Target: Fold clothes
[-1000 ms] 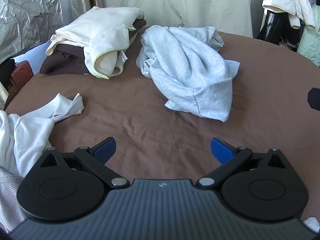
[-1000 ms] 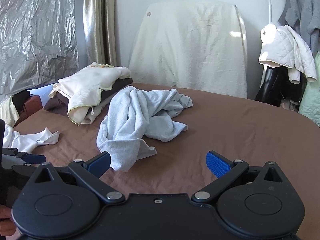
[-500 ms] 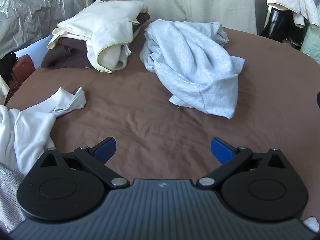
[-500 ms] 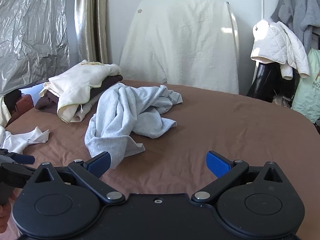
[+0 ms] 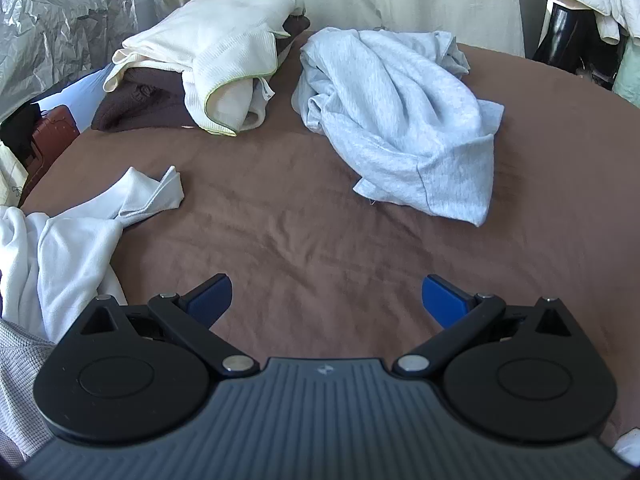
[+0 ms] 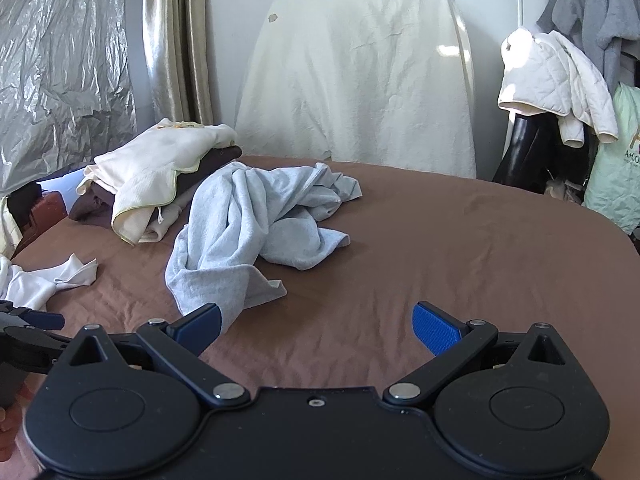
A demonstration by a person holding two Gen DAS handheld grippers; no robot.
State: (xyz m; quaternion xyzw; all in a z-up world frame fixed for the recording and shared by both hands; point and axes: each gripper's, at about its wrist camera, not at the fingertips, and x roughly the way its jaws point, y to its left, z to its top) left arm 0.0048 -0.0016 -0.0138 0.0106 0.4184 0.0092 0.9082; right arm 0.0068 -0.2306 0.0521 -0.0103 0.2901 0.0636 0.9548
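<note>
Left wrist view: nothing picked up yet, approach step.
Both the left gripper [image 5: 326,296] and right gripper [image 6: 316,322] are held spread wide and empty; the crumpled grey garment [image 5: 404,120] is left mid-bed, so probably a hem gets grabbed next.

Right gripper [image 6: 316,322] gapes, seemingly just short of crumpled grey garment [image 6: 248,224].
</note>
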